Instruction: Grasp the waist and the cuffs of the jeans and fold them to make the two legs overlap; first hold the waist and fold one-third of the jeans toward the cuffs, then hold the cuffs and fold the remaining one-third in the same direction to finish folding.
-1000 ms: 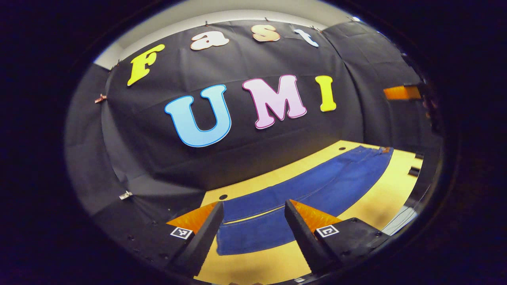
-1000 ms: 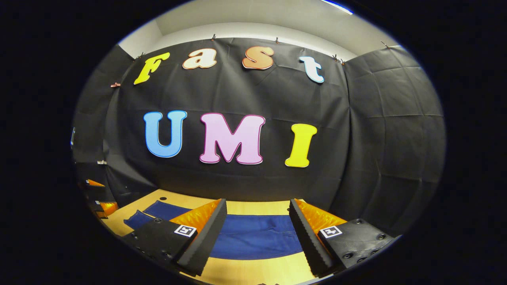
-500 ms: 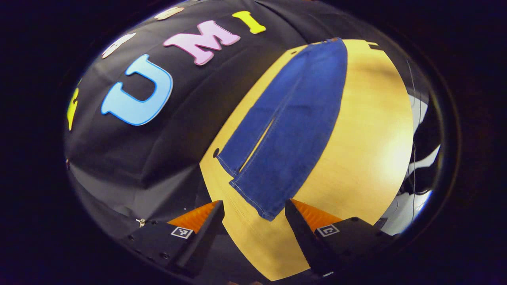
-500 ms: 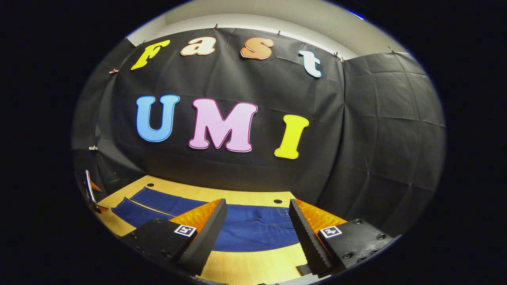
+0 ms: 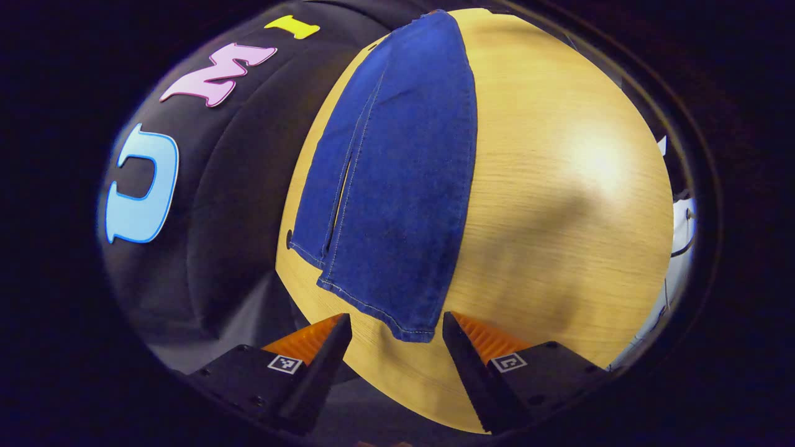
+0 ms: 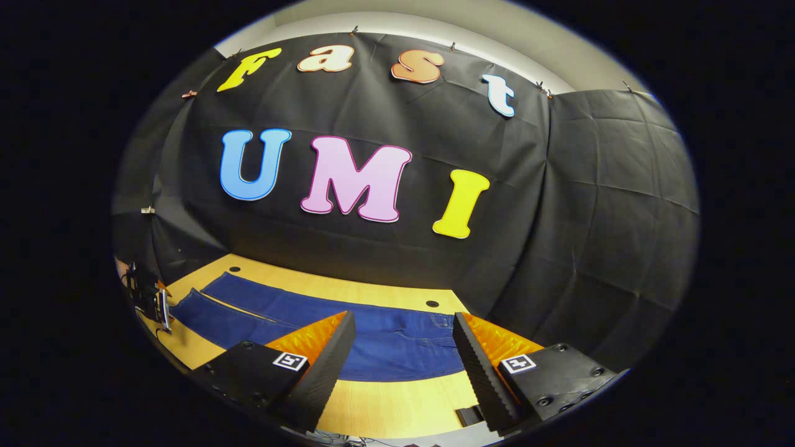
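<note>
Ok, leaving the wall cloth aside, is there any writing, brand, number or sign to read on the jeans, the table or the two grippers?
jeans: no text can be read; the waist detail in the right gripper view is too small to tell.
table: none.
left gripper: a square coded marker by each finger, a pattern, no words.
right gripper: the same kind of square markers, no words.

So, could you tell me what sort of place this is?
Likely a recording booth, not a home: black cloth wall, a bare wooden table, and only jeans laid flat on it.
</note>
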Action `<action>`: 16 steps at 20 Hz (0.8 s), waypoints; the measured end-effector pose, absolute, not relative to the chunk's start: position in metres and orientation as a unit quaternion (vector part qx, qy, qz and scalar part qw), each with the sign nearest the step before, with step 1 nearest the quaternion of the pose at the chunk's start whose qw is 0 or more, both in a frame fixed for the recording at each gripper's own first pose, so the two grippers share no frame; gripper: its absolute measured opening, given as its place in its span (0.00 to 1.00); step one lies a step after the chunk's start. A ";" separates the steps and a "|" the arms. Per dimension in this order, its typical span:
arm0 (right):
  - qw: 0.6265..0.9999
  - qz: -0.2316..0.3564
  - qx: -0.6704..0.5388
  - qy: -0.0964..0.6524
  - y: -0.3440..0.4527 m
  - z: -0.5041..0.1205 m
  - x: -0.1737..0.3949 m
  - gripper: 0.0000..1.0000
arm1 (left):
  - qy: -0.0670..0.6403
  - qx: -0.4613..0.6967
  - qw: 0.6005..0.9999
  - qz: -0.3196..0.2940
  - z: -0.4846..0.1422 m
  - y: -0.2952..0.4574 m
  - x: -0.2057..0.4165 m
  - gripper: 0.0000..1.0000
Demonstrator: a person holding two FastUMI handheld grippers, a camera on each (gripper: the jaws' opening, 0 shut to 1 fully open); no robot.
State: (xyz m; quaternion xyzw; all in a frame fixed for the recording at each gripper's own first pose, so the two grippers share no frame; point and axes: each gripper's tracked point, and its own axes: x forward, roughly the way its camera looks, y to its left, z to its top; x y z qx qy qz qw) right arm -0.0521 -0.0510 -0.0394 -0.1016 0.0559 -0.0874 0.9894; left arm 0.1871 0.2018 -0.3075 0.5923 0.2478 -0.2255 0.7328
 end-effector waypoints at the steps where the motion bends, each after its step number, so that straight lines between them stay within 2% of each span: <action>1: 0.989 -0.092 -0.101 0.061 -0.054 -0.043 -0.054 0.97 | 0.247 0.598 0.727 -0.232 -0.309 0.204 0.193 0.94; 3: 0.987 -0.104 -0.099 0.068 -0.062 -0.046 -0.059 0.97 | 0.262 0.600 0.715 -0.246 -0.314 0.205 0.201 0.93; 5: 0.984 -0.115 -0.120 0.068 -0.069 -0.048 -0.059 0.97 | 0.271 0.602 0.707 -0.254 -0.316 0.206 0.213 0.88; 6: 0.980 -0.118 -0.146 0.067 -0.076 -0.047 -0.060 0.96 | 0.278 0.601 0.704 -0.258 -0.317 0.205 0.218 0.80; 8: 0.969 -0.118 -0.205 0.065 -0.091 -0.043 -0.059 0.96 | 0.296 0.595 0.700 -0.261 -0.319 0.206 0.225 0.70; 11: 0.959 -0.111 -0.253 0.068 -0.116 -0.045 -0.051 0.97 | 0.333 0.573 0.700 -0.267 -0.326 0.207 0.226 0.63; 13: 0.950 -0.113 -0.281 0.075 -0.137 -0.051 -0.034 0.97 | 0.342 0.577 0.696 -0.259 -0.328 0.206 0.229 0.39; 14: 0.944 -0.111 -0.299 0.080 -0.150 -0.057 -0.026 0.97 | 0.342 0.580 0.695 -0.254 -0.328 0.206 0.227 0.40; 15: 0.936 -0.108 -0.323 0.087 -0.163 -0.063 -0.018 0.97 | 0.338 0.584 0.694 -0.250 -0.329 0.206 0.228 0.26; 16: 0.927 -0.099 -0.349 0.096 -0.176 -0.071 -0.010 0.97 | 0.334 0.584 0.697 -0.247 -0.331 0.206 0.231 0.20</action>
